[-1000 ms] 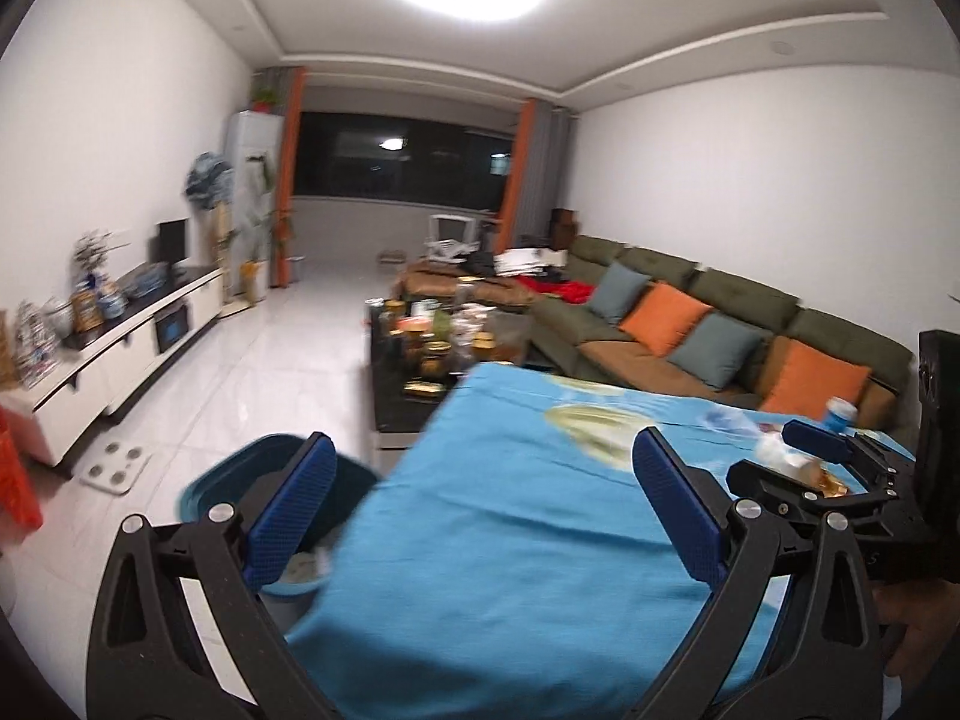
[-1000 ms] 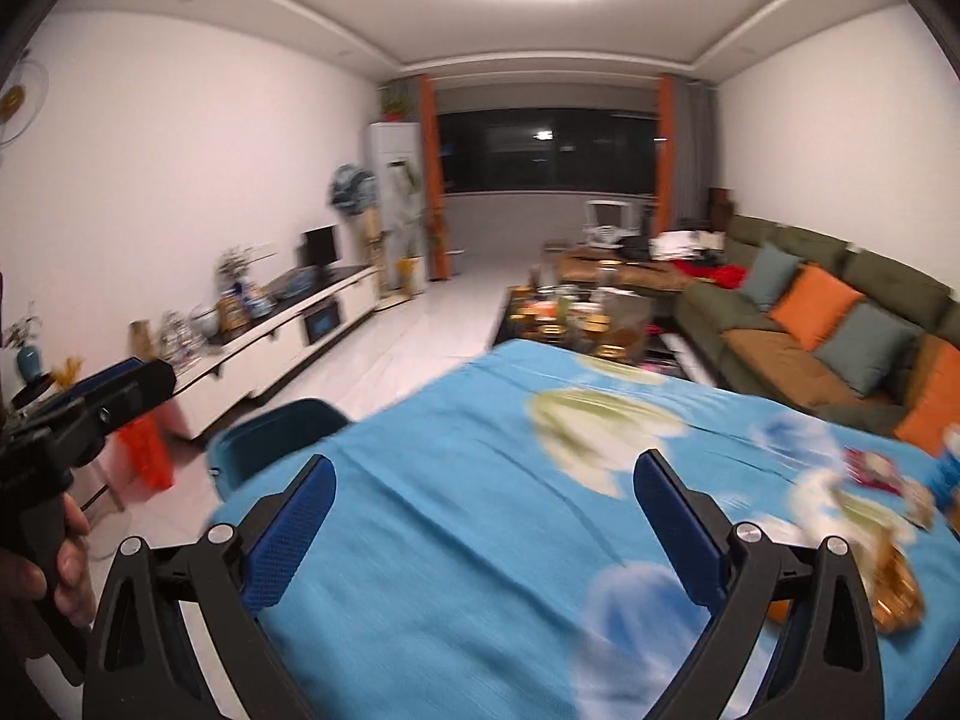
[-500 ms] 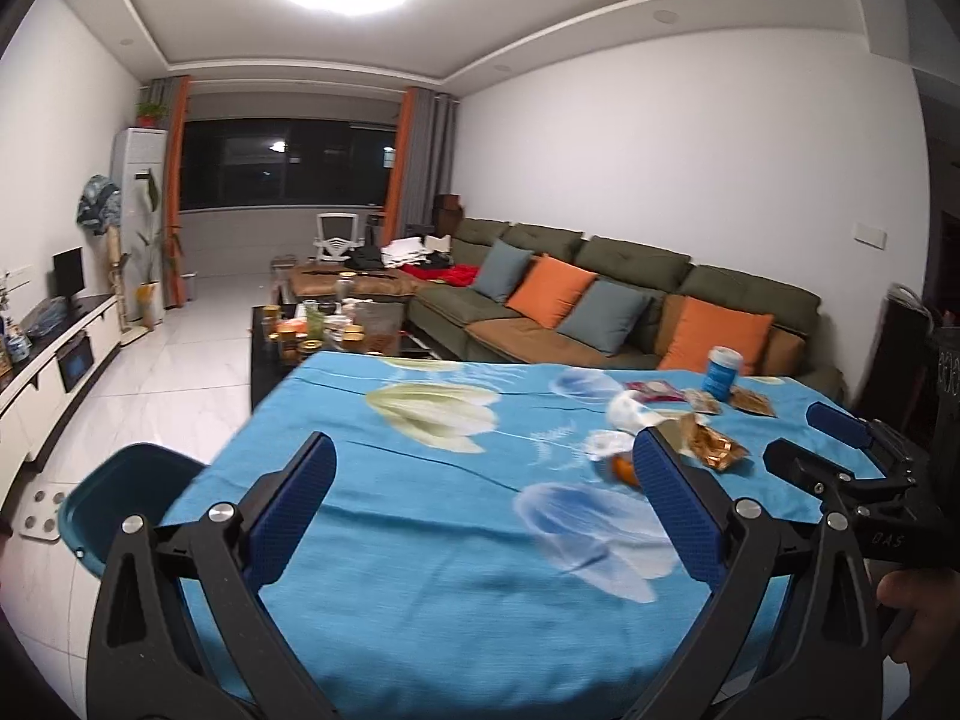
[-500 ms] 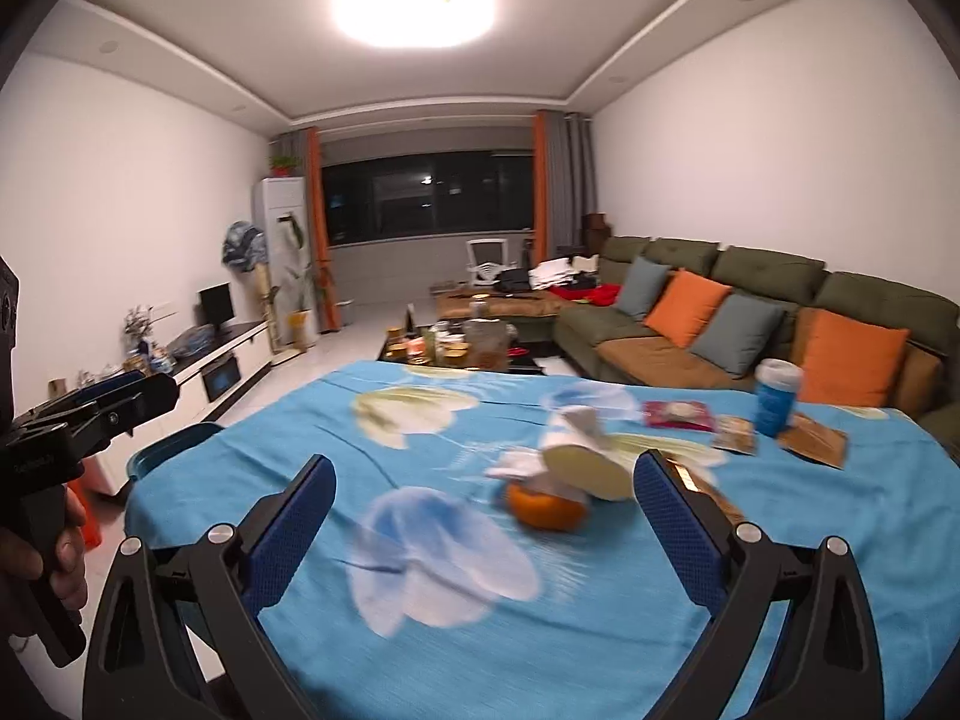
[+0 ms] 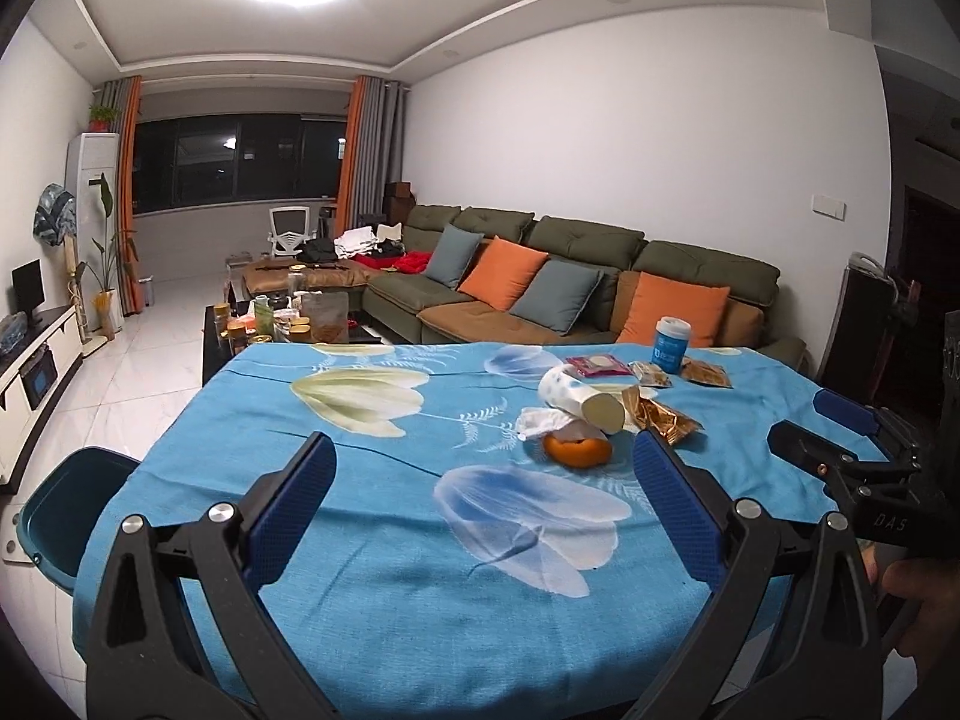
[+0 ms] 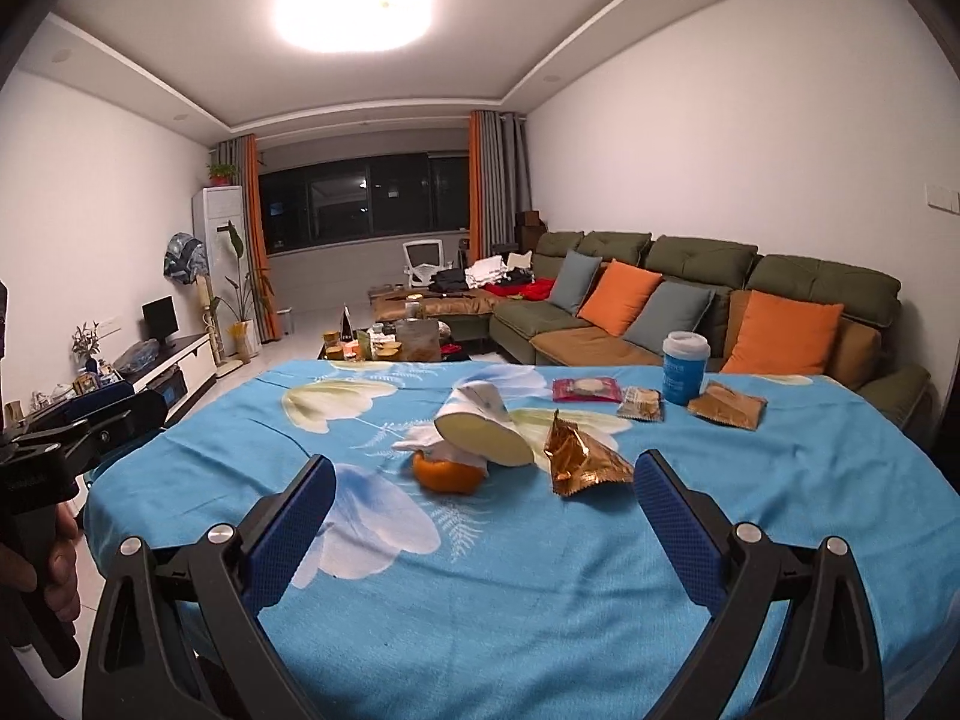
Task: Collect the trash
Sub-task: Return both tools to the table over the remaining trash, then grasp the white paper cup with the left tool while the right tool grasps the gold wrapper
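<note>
Trash lies on the blue flowered tablecloth (image 5: 372, 480): a tipped white paper cup (image 5: 579, 399) (image 6: 486, 426), a crumpled tissue (image 5: 543, 420), orange peel (image 5: 577, 449) (image 6: 449, 473), a gold foil wrapper (image 5: 657, 417) (image 6: 585, 459), a red packet (image 6: 587, 389), two more snack wrappers (image 6: 642, 403) (image 6: 727, 405). A teal bin (image 5: 60, 516) stands on the floor at the table's left. My left gripper (image 5: 480, 486) is open and empty over the near edge. My right gripper (image 6: 483, 507) is open and empty, just short of the peel and cup.
A blue-and-white lidded cup (image 6: 685, 367) stands upright at the table's far side. A green sofa with orange and grey cushions (image 5: 576, 288) runs along the right wall. A cluttered coffee table (image 5: 282, 324) stands beyond the table, a TV cabinet (image 5: 30, 354) at left.
Both grippers swung right, from the bin and table's left side toward the trash pile, and the right one moved closer to it. Both stayed open.
</note>
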Available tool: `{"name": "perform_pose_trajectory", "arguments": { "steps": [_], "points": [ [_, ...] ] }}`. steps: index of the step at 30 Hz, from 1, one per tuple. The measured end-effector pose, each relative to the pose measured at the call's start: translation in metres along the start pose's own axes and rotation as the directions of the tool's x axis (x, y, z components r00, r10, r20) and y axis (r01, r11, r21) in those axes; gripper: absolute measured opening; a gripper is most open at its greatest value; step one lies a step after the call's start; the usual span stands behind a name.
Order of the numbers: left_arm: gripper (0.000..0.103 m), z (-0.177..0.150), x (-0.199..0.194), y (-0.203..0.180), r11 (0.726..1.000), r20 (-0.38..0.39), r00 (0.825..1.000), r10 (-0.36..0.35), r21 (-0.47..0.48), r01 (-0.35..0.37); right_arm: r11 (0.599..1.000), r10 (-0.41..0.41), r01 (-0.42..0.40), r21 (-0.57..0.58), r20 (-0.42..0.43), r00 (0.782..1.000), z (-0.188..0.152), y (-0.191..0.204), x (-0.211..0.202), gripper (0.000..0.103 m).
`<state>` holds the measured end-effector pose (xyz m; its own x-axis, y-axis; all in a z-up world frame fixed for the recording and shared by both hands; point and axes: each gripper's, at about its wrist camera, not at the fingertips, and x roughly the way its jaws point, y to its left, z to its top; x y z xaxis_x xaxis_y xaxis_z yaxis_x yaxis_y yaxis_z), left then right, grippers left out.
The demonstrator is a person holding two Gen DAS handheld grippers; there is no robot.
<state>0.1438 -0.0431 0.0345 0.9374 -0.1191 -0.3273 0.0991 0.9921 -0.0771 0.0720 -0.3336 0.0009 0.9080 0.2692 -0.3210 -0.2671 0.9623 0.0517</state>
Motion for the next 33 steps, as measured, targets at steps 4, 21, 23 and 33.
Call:
{"name": "perform_pose_trajectory", "arguments": {
  "steps": [4, 21, 23, 33],
  "points": [
    [0.097, -0.002, 0.005, 0.002, 1.000, -0.015, 1.000, -0.008, -0.005, 0.008, 1.000, -0.018, 0.018, 0.006, -0.013, 1.000, -0.003, -0.003, -0.002, 0.096],
    [0.097, 0.005, 0.033, 0.000, 0.999, -0.063, 0.997, -0.035, 0.003, 0.035, 0.998, -0.053, 0.057, 0.030, -0.109, 0.993, 0.001, -0.024, 0.030, 0.096],
    [0.097, 0.011, 0.044, -0.007, 0.998, -0.067, 0.996, -0.052, 0.020, 0.053, 0.998, -0.062, 0.066, 0.025, -0.140, 0.988, 0.003, -0.032, 0.043, 0.096],
    [0.097, 0.040, 0.124, -0.044, 0.988, -0.124, 0.983, -0.134, 0.057, 0.142, 0.997, -0.069, 0.079, 0.023, -0.297, 0.952, 0.013, -0.074, 0.114, 0.096]
  ]
}}
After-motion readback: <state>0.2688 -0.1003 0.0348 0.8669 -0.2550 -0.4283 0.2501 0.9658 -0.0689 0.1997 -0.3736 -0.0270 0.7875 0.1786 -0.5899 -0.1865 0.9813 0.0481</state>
